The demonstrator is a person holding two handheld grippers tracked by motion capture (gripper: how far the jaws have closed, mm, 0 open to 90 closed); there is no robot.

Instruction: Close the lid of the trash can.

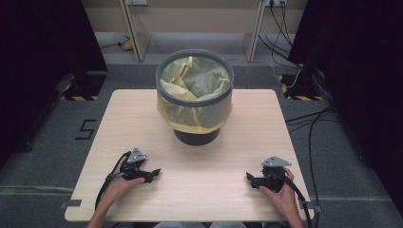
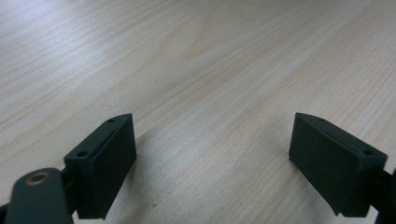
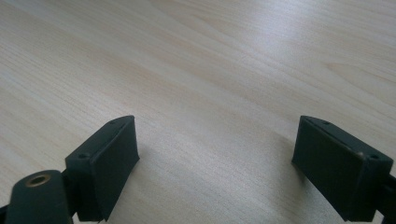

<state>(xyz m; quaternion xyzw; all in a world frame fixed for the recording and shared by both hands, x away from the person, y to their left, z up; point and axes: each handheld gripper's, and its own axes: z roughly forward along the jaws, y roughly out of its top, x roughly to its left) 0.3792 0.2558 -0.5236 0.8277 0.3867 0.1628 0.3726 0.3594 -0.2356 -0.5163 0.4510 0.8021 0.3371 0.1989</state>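
In the high view, a dark bin (image 1: 195, 97) lined with a pale yellow bag (image 1: 195, 83) stands on the light wooden bench (image 1: 228, 180), in the upper middle of the frame, toward the far edge of the benchtop. The left gripper (image 1: 153, 173) sits in the lower left of the frame and the right gripper (image 1: 249, 177) in the lower right, each held by a hand that comes in from the bottom edge; both point inward toward each other across bare wood. The bin is well apart from both, above and between them in the picture, and nothing lies between either pair of jaws. The bag's rim folds over the bin's lip and hangs partway down its side, so only the base of the bin wall shows; the inside of the bin is crumpled liner and what it may hold cannot be made out. The forearms are cut off by the bottom edge. In the left gripper view, the two black jaws rise from the lower left and lower right corners, standing wide apart, with plain wood grain between and beyond them; the outer edge of the right-hand jaw runs off the frame. In the right gripper view, the jaws stand likewise far apart over bare bench wood, with nothing touching their pads, and their bases are cut off at the bottom.
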